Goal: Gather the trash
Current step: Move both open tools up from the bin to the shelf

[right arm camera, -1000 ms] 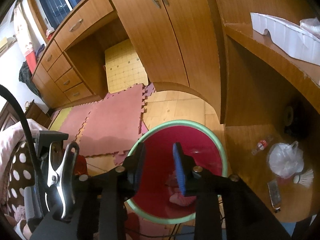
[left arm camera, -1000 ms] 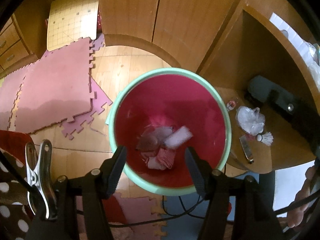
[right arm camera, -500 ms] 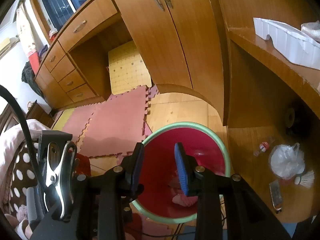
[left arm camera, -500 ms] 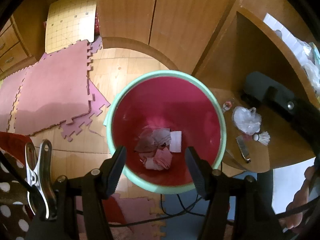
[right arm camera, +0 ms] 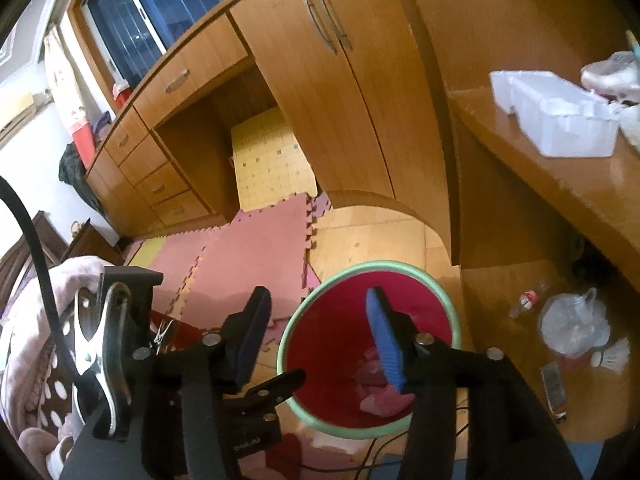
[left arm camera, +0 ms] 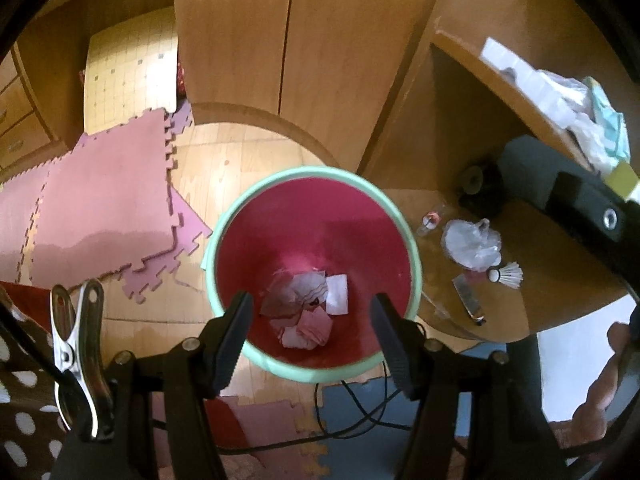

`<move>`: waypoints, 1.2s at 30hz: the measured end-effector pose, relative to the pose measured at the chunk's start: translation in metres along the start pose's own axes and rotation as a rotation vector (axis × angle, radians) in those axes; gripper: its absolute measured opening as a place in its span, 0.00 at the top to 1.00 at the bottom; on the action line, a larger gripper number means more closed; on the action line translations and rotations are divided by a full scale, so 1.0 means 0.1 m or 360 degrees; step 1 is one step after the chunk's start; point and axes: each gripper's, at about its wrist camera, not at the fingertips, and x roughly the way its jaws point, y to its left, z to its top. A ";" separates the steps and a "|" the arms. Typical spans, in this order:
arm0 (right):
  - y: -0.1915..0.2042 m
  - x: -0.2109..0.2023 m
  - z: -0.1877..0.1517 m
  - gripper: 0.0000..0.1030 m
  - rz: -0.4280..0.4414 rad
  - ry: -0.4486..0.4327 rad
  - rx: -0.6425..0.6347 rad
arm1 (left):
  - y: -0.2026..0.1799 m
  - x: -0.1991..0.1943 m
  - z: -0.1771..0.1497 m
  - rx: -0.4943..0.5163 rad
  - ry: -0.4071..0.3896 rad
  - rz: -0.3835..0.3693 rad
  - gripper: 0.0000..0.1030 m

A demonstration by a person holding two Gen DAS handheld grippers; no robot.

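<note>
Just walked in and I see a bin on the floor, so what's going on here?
A person is collecting trash with two hand-held tools. Both hover over the red bin, which holds crumpled paper scraps. The left tool is open and empty. The right tool has its jaws opening, nothing between them. A plastic bag and shuttlecock lie nearby.
</note>
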 end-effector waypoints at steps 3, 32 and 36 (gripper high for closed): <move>-0.02 -0.13 0.00 0.43 -0.0031 -0.0021 0.0002 | -0.06 -0.08 0.00 0.0016 -0.0018 -0.0006 0.36; -0.89 -2.14 -0.17 0.43 -0.0540 -0.0410 0.0243 | -1.46 -0.63 0.06 0.0338 -0.0068 -0.0378 0.27; -1.09 -2.34 -0.20 0.43 -0.0661 -0.0463 0.0272 | -1.63 -0.62 0.11 0.0336 -0.0058 -0.0424 0.27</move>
